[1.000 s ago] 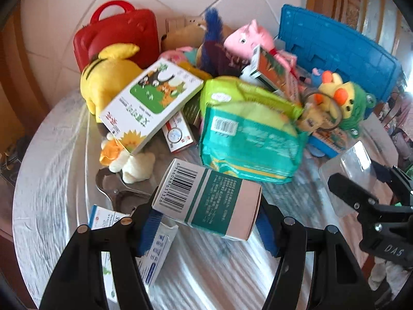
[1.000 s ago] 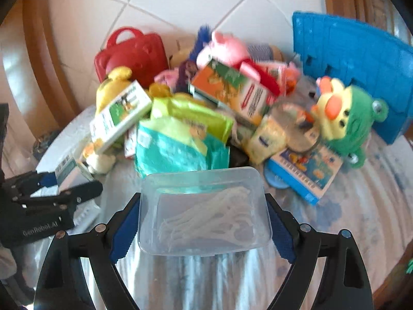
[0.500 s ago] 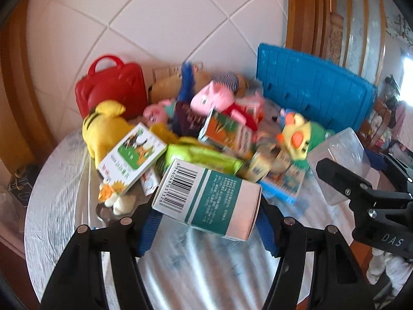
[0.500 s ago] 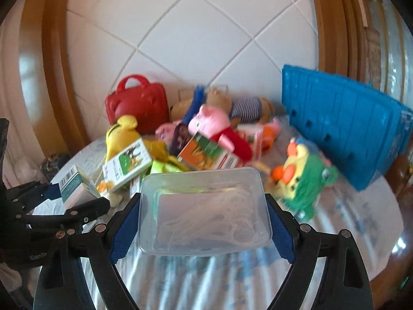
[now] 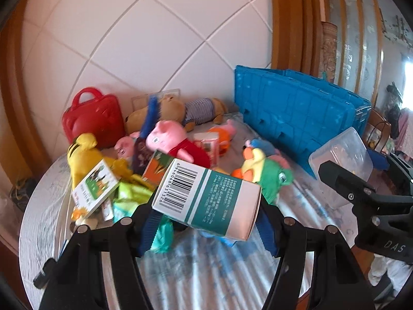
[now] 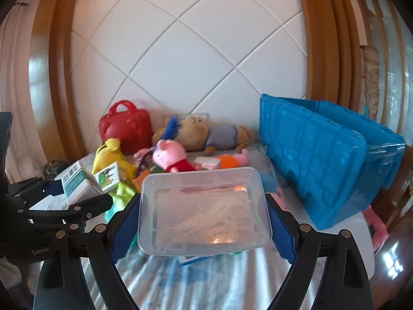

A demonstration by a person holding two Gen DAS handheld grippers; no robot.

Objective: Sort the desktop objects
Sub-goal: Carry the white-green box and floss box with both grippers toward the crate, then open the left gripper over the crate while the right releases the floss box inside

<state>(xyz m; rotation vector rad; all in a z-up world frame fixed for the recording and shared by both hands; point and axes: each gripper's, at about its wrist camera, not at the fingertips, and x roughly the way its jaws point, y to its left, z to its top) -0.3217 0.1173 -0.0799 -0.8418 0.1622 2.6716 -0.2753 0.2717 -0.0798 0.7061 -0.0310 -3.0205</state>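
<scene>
My left gripper [image 5: 206, 219] is shut on a white and teal carton with a barcode [image 5: 206, 199] and holds it above the table. The carton also shows at the left of the right wrist view [image 6: 80, 184]. My right gripper [image 6: 204, 230] is shut on a clear plastic box of white floss picks [image 6: 204, 209], held above the table; the box shows at the right of the left wrist view [image 5: 340, 160]. A blue folding crate [image 6: 322, 160] stands at the right, also in the left wrist view [image 5: 296, 113].
A heap of toys lies at the back of the round table [image 5: 219, 271]: a red case [image 5: 95, 116], a pink pig plush [image 5: 175, 139], a yellow plush [image 5: 82, 155], a green frog plush [image 5: 268, 175], a brown bear [image 6: 196, 134] and small boxes [image 5: 95, 186]. A tiled wall stands behind.
Both grippers have risen and drawn back from the heap with their loads. The toys now look smaller and lower, and more of the wall and crate shows.
</scene>
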